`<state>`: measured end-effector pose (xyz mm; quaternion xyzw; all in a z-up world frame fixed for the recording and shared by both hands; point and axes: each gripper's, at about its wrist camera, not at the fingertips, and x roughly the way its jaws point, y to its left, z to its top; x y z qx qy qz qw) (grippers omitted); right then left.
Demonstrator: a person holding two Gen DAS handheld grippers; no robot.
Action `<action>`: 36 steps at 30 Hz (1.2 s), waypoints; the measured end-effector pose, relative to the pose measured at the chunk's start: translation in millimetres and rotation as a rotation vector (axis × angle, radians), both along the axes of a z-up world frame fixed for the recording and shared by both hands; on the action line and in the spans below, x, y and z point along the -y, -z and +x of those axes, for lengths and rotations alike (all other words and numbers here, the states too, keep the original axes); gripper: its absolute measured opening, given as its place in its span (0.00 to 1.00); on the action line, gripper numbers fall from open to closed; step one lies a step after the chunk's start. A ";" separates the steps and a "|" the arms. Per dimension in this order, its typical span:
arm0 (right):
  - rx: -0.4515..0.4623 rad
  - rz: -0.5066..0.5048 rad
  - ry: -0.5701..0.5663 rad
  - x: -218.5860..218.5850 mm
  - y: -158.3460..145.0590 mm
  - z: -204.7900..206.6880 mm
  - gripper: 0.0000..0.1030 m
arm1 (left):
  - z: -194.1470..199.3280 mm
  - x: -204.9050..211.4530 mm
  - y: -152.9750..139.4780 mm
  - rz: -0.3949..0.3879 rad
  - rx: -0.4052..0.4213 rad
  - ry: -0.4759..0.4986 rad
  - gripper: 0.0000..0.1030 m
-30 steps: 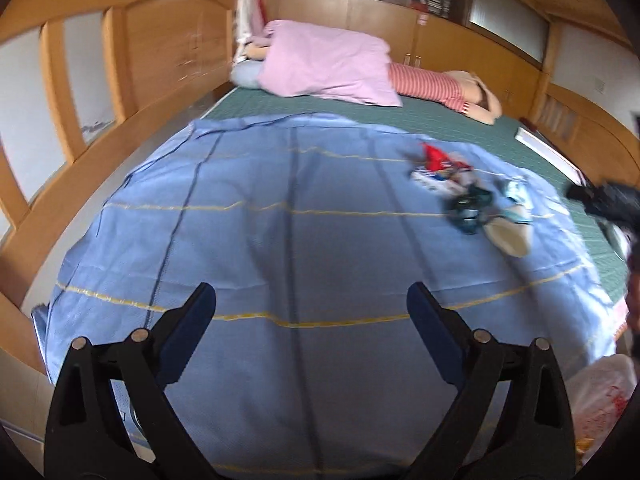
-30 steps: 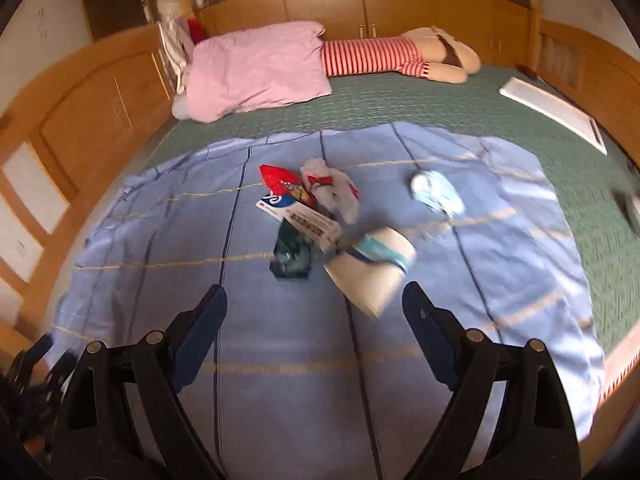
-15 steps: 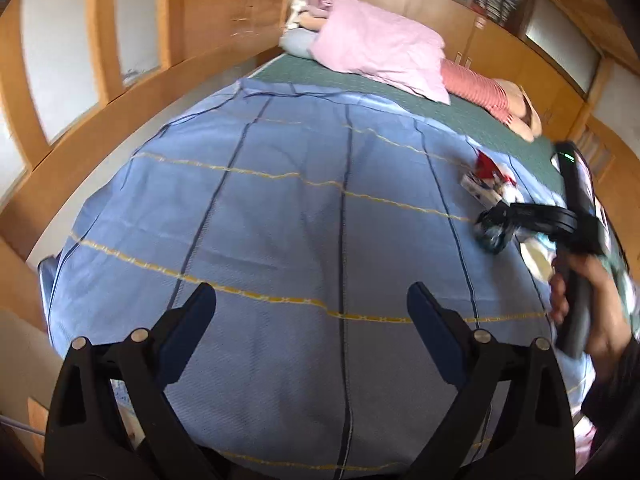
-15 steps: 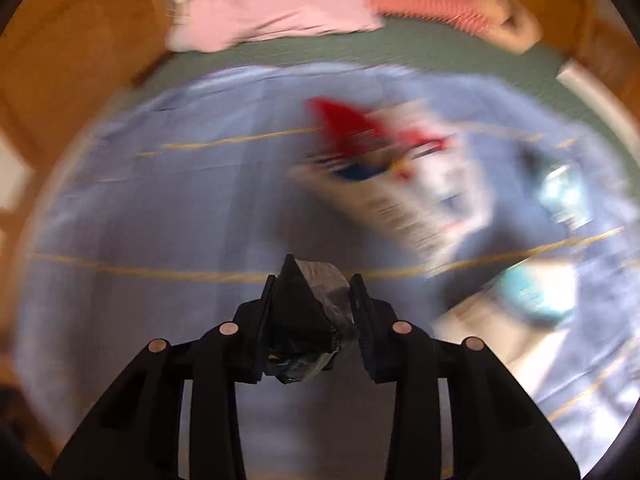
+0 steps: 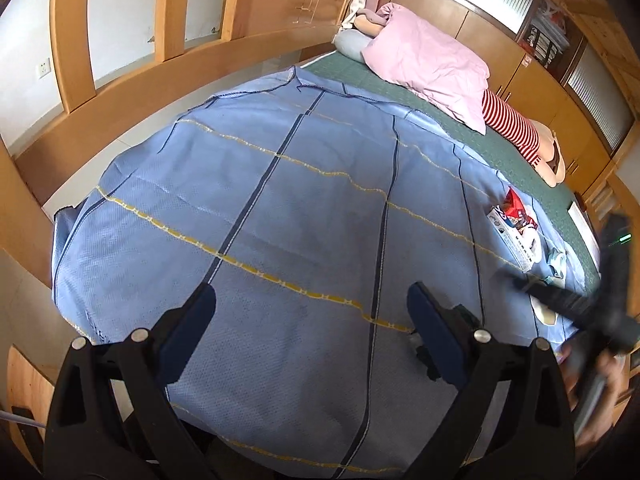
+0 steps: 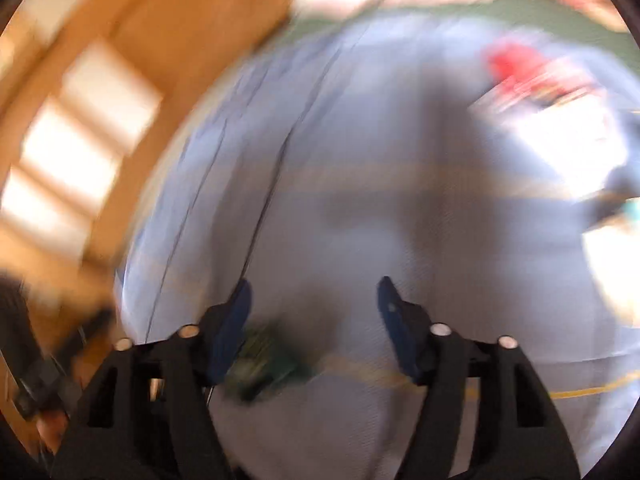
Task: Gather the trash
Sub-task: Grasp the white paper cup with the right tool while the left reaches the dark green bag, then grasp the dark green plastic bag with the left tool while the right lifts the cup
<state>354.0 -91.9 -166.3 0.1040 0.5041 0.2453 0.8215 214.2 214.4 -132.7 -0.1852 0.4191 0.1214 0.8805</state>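
Trash lies at the far right of the blue blanket [image 5: 280,200]: a red wrapper [image 5: 514,205], a white printed box [image 5: 516,240], a light-blue scrap [image 5: 557,261] and a white cup [image 5: 544,312]. My left gripper [image 5: 312,320] is open and empty over the blanket's near part. My right gripper [image 6: 314,304] is open; its view is motion-blurred. A dark green crumpled wrapper [image 6: 264,368] lies just below its left finger, out of the jaws. The red wrapper [image 6: 516,64] and white box [image 6: 560,120] smear at upper right. The right gripper also shows blurred in the left wrist view [image 5: 580,308].
A pink pillow [image 5: 428,60] and a striped stuffed doll [image 5: 516,128] lie at the bed's head on the green mat [image 5: 520,160]. A wooden bed rail [image 5: 160,80] runs along the left. Wooden cabinets stand behind the bed.
My right gripper was shut on the dark green wrapper half a second ago; now it is open, swung left toward the near edge, and the wrapper is out of it. The left gripper tilted left.
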 end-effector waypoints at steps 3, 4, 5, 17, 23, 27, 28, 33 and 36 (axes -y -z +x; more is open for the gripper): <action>0.184 -0.189 0.438 74.1 -31.0 8.4 0.91 | 1.4 3.8 1.5 -0.011 -0.005 0.017 0.93; 0.183 -0.242 0.547 93.0 -31.3 11.3 0.91 | 1.9 5.1 2.4 -0.015 -0.006 0.026 0.93; 0.145 -0.287 0.658 117.4 -26.6 16.9 0.91 | 3.6 8.1 3.6 -0.022 -0.008 0.045 0.93; -0.090 -0.190 0.684 144.8 43.4 55.5 0.49 | 17.3 41.2 19.2 -0.013 -0.051 0.178 0.93; -0.128 -0.053 0.434 113.5 40.2 41.8 0.36 | 19.0 32.5 21.4 -0.062 -0.056 0.142 0.93; -0.149 -0.083 0.123 63.5 39.8 21.2 0.36 | 17.6 32.7 20.4 -0.068 -0.052 0.141 0.93; -0.152 -0.103 0.077 55.2 40.2 17.5 0.35 | 17.8 33.2 21.6 -0.073 -0.057 0.143 0.93; -0.084 -0.274 0.059 46.3 32.2 4.7 0.59 | 24.8 42.7 24.8 -0.105 -0.047 0.189 0.93; -0.065 -0.297 0.168 59.4 22.4 2.9 0.72 | 38.8 60.3 30.7 -0.142 -0.049 0.298 0.93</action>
